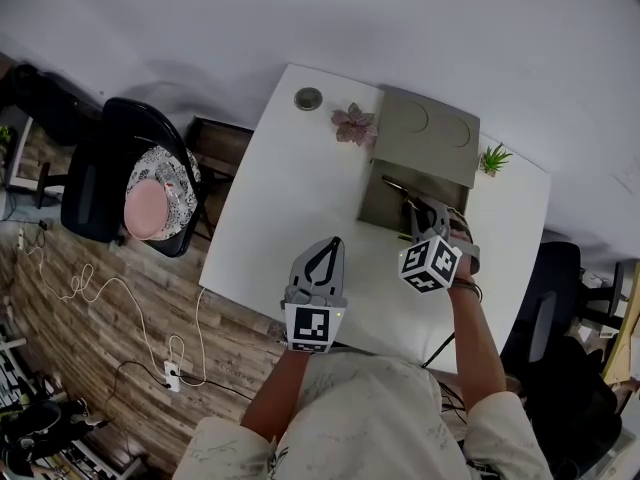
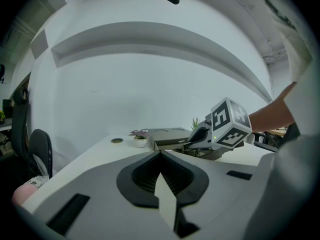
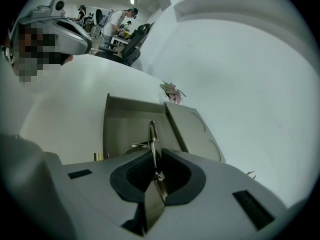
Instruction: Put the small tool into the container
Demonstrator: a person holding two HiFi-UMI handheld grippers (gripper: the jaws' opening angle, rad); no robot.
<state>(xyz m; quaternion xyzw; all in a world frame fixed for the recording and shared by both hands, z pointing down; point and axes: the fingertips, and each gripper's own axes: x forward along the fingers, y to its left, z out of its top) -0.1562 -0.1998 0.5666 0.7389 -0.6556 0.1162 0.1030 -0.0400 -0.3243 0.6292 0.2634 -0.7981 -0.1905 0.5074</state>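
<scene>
The right gripper [image 3: 154, 153] is clenched on the small tool [image 3: 152, 134], a thin metal piece, and holds it over the open grey box [image 3: 120, 126] at the far edge of the table [image 1: 290, 208]. Some small metal parts lie inside the box. The left gripper [image 2: 160, 156] is closed and empty.

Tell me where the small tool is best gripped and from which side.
Probably its near end, from behind, jaws on its flat faces: the small tool is slim and long, so its free end can point into the open container.
</scene>
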